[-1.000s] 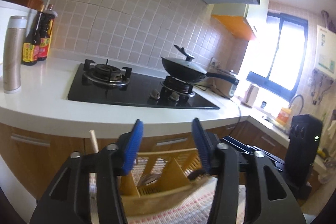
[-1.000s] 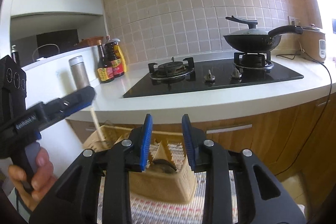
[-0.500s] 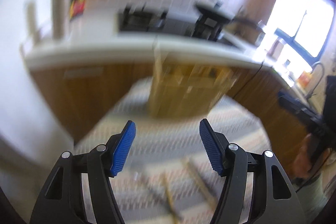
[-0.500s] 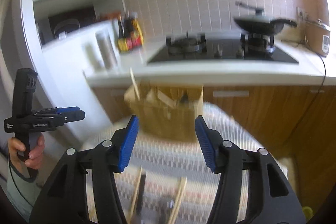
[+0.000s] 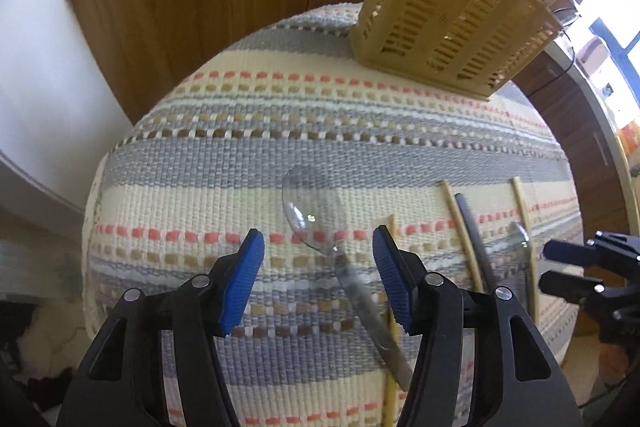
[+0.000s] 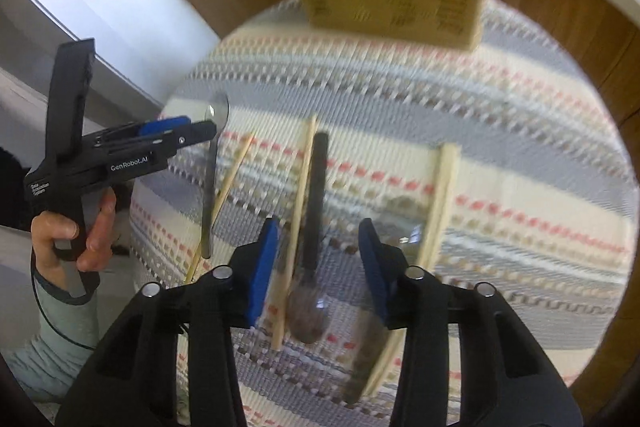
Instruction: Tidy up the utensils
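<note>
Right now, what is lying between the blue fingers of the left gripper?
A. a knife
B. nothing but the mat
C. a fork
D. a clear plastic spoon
D: in the left wrist view the clear plastic spoon lies on the striped mat between the open left gripper fingers, untouched.

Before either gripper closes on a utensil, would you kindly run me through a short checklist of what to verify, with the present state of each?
1. Left gripper jaws open with nothing pressed between them: ok; they have just been closing.
2. Clear spoon lies between and ahead of the left jaws, on the striped mat: ok.
3. Right gripper jaws open and empty: ok; they too have just been closing.
4. Only one utensil under the right jaws: not ok; a chopstick and a dark-handled spoon lie side by side there.
5. Holder upright on the mat: ok.
6. Free compartment in the holder: cannot tell.
</note>
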### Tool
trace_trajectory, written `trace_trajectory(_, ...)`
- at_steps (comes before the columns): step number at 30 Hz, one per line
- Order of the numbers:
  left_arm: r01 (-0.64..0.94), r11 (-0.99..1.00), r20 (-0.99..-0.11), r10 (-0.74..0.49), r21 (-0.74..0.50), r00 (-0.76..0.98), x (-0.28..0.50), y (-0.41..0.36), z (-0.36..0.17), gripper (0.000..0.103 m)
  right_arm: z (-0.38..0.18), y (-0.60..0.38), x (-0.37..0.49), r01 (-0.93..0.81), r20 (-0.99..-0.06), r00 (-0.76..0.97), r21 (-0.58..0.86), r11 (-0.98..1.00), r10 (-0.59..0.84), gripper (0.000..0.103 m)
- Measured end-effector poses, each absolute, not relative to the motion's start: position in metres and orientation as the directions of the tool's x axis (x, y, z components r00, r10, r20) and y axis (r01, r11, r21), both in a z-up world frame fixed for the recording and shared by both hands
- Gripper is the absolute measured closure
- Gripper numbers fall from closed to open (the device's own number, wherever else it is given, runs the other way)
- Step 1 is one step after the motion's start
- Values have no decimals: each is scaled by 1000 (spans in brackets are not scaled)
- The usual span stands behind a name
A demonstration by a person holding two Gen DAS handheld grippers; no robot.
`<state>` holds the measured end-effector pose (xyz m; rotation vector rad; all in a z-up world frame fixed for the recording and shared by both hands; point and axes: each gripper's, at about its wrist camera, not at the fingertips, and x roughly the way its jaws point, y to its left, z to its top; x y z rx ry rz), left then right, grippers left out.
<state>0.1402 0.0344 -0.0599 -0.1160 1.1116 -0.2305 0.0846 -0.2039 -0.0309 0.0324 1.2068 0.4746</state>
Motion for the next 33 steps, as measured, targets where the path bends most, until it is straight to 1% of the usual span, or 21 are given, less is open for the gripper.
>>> trace_trajectory(3, 133, 970, -876, -241, -203, 418, 141, 31, -66, 54, -42, -197, 91, -335, -899, 240, 277, 901, 366, 71)
trace_trajectory(5, 139, 974, -880, -223, -181, 418, 141, 27, -69, 57, -46, -192, 95, -339, -906, 232, 265, 903, 353, 74)
trace_trajectory(8, 163, 978, -881, -190, -131, 433, 138, 18, -69, 59, -52, -185, 96, -349, -919, 219, 240, 906, 327, 79)
trace_trajectory(13, 199, 977, -878, -164, -80, 449, 136, 12, -68, 59, -65, -171, 92, -375, -939, 214, 174, 911, 268, 82)
trace_trajectory(15, 215, 975, -880, -142, -47, 453, 135, 7, -68, 59, -65, -164, 88, -396, -945, 228, 128, 909, 233, 82)
trace_trajectory(19, 245, 969, -880, -90, 31, 467, 134, -8, -69, 60, -67, -154, 87, -409, -951, 232, 95, 908, 205, 82)
trace_trajectory(20, 258, 965, -878, -91, 38, 470, 134, -10, -68, 62, -68, -153, 87, -410, -951, 231, 95, 907, 204, 85)
trace_trajectory(21, 270, 962, -877, -98, 38, 471, 133, -11, -68, 67, -68, -152, 86, -410, -952, 233, 86, 908, 196, 88)
trace_trajectory(22, 280, 959, -876, -103, 39, 472, 133, -12, -67, 70, -68, -151, 86, -411, -953, 236, 79, 908, 190, 92)
trace_trajectory(24, 300, 952, -874, -98, 57, 476, 131, -15, -67, 82, -67, -152, 85, -409, -953, 237, 80, 909, 191, 93)
trace_trajectory(25, 313, 947, -873, -90, 75, 479, 130, -17, -66, 84, -67, -153, 85, -408, -952, 238, 79, 909, 190, 93)
trace_trajectory(26, 324, 943, -873, -89, 82, 480, 129, -18, -66, 90, -67, -154, 83, -405, -952, 239, 80, 911, 190, 93)
trace_trajectory(27, 342, 937, -875, -103, 74, 473, 128, -19, -66, 92, -64, -158, 81, -400, -952, 240, 84, 913, 192, 93)
trace_trajectory(30, 383, 921, -880, -127, 67, 458, 122, -15, -64, 92, -63, -166, 76, -378, -950, 243, 96, 921, 199, 93)
trace_trajectory(33, 393, 918, -884, -140, 53, 445, 119, -8, -63, 90, -62, -173, 77, -370, -951, 238, 96, 924, 194, 93)
